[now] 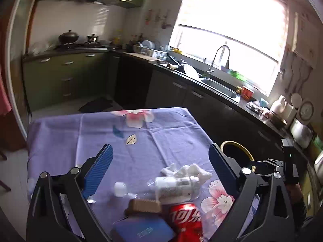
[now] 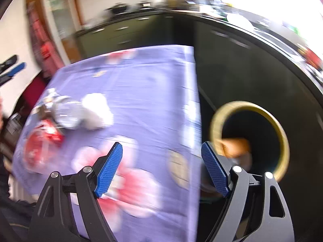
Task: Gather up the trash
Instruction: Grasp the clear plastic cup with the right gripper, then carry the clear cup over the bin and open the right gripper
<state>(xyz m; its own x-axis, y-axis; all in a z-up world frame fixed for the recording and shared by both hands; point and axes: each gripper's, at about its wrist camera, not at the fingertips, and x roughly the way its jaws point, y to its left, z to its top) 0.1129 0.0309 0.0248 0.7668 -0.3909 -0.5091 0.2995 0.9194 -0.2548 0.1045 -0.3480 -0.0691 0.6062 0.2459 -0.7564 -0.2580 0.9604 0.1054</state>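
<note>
On the purple flowered tablecloth (image 1: 80, 133) lies a pile of trash: a red cola can (image 1: 186, 219), a clear plastic bottle (image 1: 175, 187), crumpled white tissue (image 1: 187, 170), a white cap (image 1: 120, 188) and a brown cardboard piece (image 1: 144, 206). My left gripper (image 1: 160, 151) hovers over the pile, open and empty. My right gripper (image 2: 161, 147) is open and empty over the table's right edge, beside a dark bin with a yellow rim (image 2: 283, 141). Something orange-brown (image 2: 236, 147) lies inside the bin. The tissue (image 2: 97, 111), bottle (image 2: 66, 113) and can (image 2: 40, 141) show blurred at its left.
A blue box (image 1: 143, 232) lies at the near edge of the pile. The bin's rim (image 1: 234, 141) stands on the floor right of the table. Dark cabinets, a counter and a sink (image 1: 220, 88) run behind it under a bright window. A stove (image 1: 80, 45) is at the far left.
</note>
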